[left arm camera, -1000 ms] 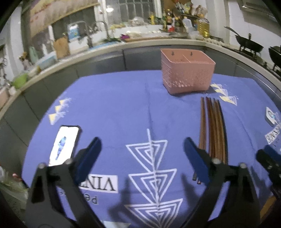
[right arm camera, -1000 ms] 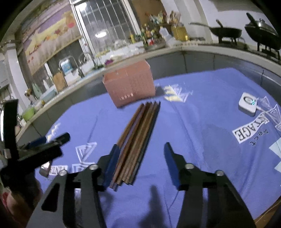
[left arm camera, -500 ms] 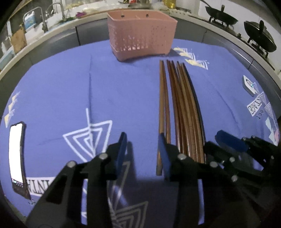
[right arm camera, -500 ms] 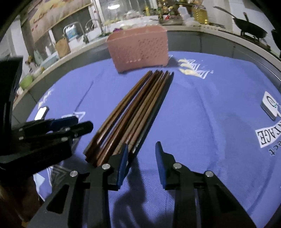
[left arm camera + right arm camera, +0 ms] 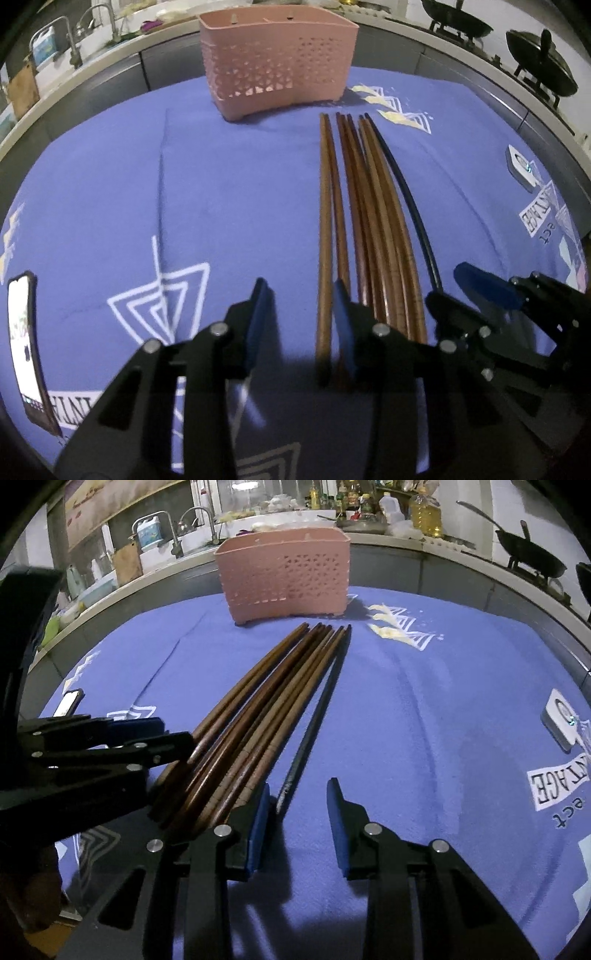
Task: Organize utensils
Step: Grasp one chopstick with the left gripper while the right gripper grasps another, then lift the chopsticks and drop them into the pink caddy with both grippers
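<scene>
Several brown wooden chopsticks [image 5: 365, 206] and one dark chopstick [image 5: 410, 206] lie side by side on the blue cloth, pointing at a pink perforated utensil basket [image 5: 277, 62]. My left gripper [image 5: 299, 314] is open, low at their near ends, with the leftmost brown chopstick [image 5: 325, 240] between its fingers. My right gripper [image 5: 297, 812] is open, with the near end of the dark chopstick [image 5: 317, 716] between its fingers. The brown bundle [image 5: 258, 709] lies just to its left. The basket [image 5: 284, 572] stands beyond.
A phone [image 5: 26, 343] lies at the cloth's left edge. A small white device [image 5: 561, 720] sits at the right on the blue cloth [image 5: 424, 701]. A counter with a sink, bottles and woks curves around the back.
Both grippers have moved forward and down to the chopsticks' near ends. The left now straddles the leftmost chopstick and the right the dark one. Both narrowed a second ago.
</scene>
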A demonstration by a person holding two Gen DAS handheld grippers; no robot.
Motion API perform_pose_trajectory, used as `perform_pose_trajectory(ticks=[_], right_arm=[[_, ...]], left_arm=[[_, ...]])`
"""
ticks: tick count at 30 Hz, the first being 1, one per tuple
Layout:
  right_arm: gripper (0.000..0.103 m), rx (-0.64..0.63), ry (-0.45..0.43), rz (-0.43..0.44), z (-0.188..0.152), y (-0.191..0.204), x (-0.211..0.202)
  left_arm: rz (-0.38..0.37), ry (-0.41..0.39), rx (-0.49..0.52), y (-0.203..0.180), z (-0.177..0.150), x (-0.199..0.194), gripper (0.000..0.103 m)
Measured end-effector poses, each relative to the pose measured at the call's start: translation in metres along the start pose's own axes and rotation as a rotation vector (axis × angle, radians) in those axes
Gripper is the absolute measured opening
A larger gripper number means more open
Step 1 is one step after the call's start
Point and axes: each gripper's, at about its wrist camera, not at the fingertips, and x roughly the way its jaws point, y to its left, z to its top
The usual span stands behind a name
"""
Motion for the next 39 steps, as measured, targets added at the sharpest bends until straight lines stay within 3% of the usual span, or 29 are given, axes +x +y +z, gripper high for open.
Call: perform_pose_trajectory(ticks=[3,5,8,15,19,23,26,28,30,32,35,39], right_arm=[[0.032,-0.003,0.003,-0.015,0.0,-0.007,-0.001],[0.021,0.016,0.007,-0.023,0.0,-0.016,-0.003],[0.012,0.032,0.024,-0.034,-0.003,-0.032,-0.007],[0.013,0.042,0.087,0.021,-0.007,-0.057,-0.018],[0.013,0.066,0.137,0.095,0.029,-0.066,0.001],[0.013,0.049,0.183,0.104,0.073,-0.069,0.036],[0.013,-0.003,0.192,0.093,0.099,-0.066,0.055],[0.013,-0.015,0.191,0.104,0.109,-0.066,0.063],[0.006,-0.034,0.195,0.11,0.113,-0.066,0.066],[0.005,-0.013,0.207,0.143,0.114,-0.07,0.066],[0.005,0.022,0.134,0.191,0.115,-0.08,0.046],[0.005,0.028,-0.037,0.225,0.117,-0.085,-0.002]], left_arm=[[0.032,-0.008,0.03,-0.005,0.003,0.004,0.028],[0.018,-0.009,0.036,-0.003,0.004,0.003,0.008],[-0.013,-0.003,0.028,0.004,0.001,0.001,0.007],[-0.065,0.033,0.012,0.022,-0.022,-0.014,0.007],[-0.065,0.052,0.033,0.022,0.002,-0.006,0.007],[-0.032,0.049,0.109,0.011,0.036,0.016,0.008],[-0.01,0.039,0.144,0.005,0.058,0.031,0.02],[-0.017,0.035,0.131,0.007,0.071,0.037,0.021],[-0.025,0.024,0.133,0.008,0.08,0.041,0.006],[-0.039,0.026,0.121,0.01,0.084,0.041,0.006],[-0.088,-0.033,0.093,0.02,0.085,0.021,0.005],[-0.145,-0.157,0.076,0.031,0.089,-0.028,0.005]])
